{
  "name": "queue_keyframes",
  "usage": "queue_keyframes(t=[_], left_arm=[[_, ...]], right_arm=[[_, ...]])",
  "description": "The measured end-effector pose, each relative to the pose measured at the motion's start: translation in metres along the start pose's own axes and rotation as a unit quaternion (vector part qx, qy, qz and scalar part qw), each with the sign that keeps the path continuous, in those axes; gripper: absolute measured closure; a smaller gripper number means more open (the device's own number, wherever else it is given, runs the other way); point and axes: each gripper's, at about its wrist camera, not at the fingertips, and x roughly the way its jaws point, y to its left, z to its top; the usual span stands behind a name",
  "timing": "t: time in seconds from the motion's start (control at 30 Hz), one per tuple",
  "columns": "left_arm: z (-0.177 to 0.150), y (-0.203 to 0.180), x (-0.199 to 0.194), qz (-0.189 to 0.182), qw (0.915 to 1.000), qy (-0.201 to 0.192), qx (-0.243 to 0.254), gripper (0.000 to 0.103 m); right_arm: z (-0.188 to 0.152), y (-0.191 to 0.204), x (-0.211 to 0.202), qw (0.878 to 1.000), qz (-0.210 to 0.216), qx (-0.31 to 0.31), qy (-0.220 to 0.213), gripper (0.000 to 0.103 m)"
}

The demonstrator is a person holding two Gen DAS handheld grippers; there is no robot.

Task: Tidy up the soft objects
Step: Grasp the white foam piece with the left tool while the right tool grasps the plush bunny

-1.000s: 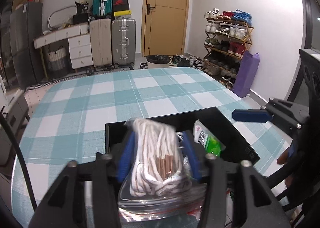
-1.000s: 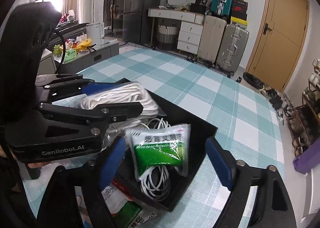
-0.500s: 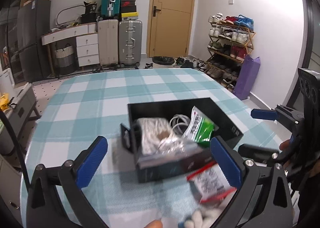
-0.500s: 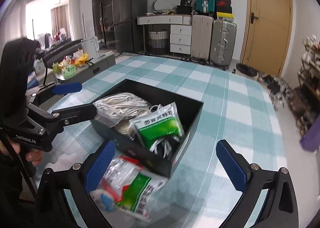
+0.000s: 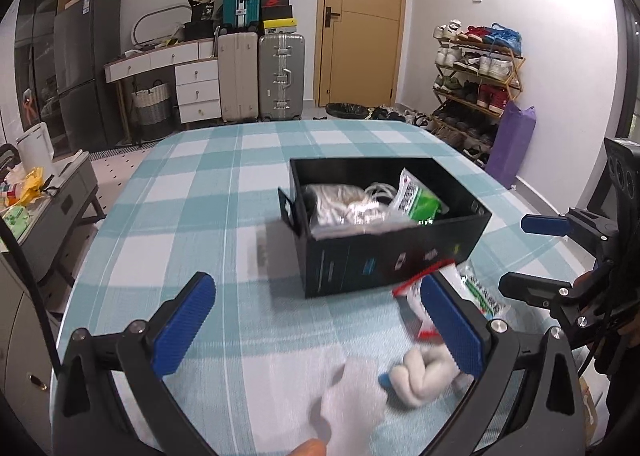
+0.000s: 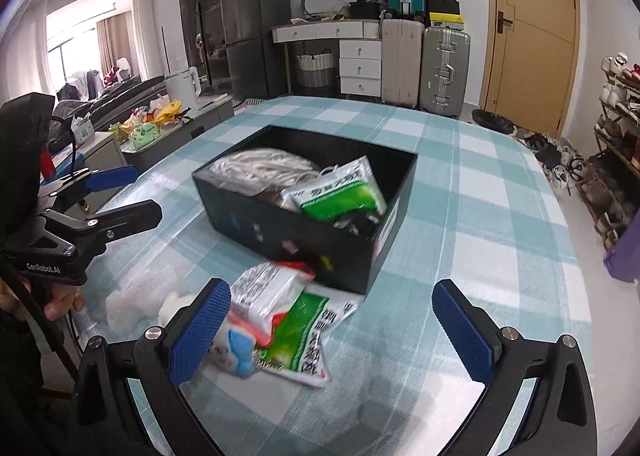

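- While both our grippers hover over the checked tablecloth (image 5: 248, 184), the left gripper (image 5: 320, 332) has just spread its jaws wide, nothing between them.
- Our right gripper (image 6: 332, 330) has likewise just opened, empty.
- We see the bagged rope (image 6: 264, 170) and a green packet (image 6: 340, 196) inside the black box (image 6: 280, 228).
- More packets (image 6: 296, 320) and a plush toy (image 5: 420, 376) lie just beside the box.

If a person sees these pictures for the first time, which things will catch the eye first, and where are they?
First, the open black rectangular box in the middle of the teal-and-white checked tablecloth, holding a bagged bundle of white cord and a green-and-white packet. In front of it lie more plastic packets and a small white plush toy. Both blue-padded grippers, left and right, are wide open and empty.
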Motion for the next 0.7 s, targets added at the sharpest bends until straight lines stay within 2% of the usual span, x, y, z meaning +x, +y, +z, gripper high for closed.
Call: queue_keyframes(t=[0.43,0.7], left_arm=[[-0.03,-0.002,-0.006,0.009,0.9994,0.031,0.01,0.0],[-0.043,-0.002,-0.008,0.014,0.9987,0.046,0.017,0.0]], right_arm=[[-0.008,0.004,0.002,1.0,-0.002,-0.015,0.019,0.001],[-0.008,0.01,0.001,0.999,0.016,-0.023,0.024,0.001]])
